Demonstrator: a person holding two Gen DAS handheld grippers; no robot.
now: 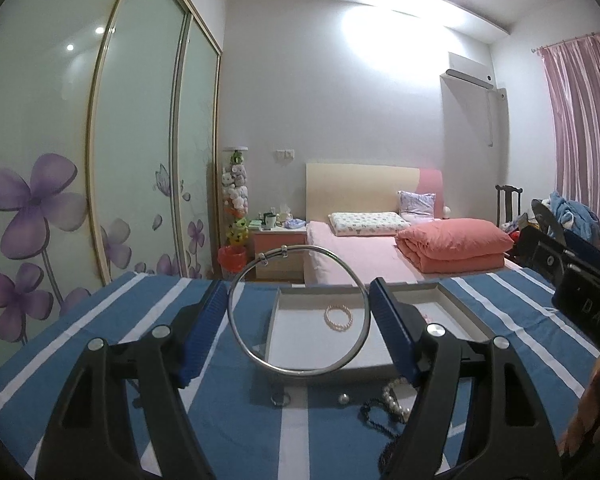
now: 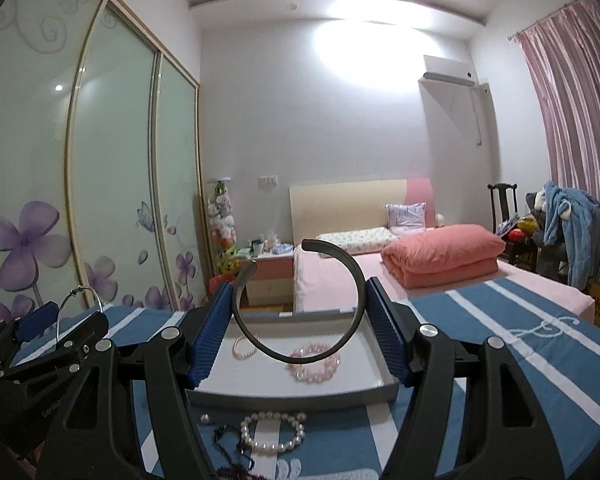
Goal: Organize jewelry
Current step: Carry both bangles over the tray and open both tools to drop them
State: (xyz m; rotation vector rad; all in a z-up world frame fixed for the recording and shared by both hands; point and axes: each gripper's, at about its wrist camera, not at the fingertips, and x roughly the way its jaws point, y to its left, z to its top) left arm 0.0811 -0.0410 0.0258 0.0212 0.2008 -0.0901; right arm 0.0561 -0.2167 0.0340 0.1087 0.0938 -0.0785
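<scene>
Silver bangle clamped in left hand-held gripper, dark cuff in right hand-held gripper.

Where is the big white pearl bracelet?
In the right wrist view, the white pearl bracelet lies on the striped cloth, just in front of the tray.

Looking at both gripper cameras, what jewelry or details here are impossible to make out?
- Dark bead strand, left wrist view: partly behind the left gripper finger.
- White pearl bracelet, left wrist view: half hidden by that finger.
- Small ring, left wrist view: too small for detail.
- Reddish beads, right wrist view: cut off by the bottom edge.
</scene>
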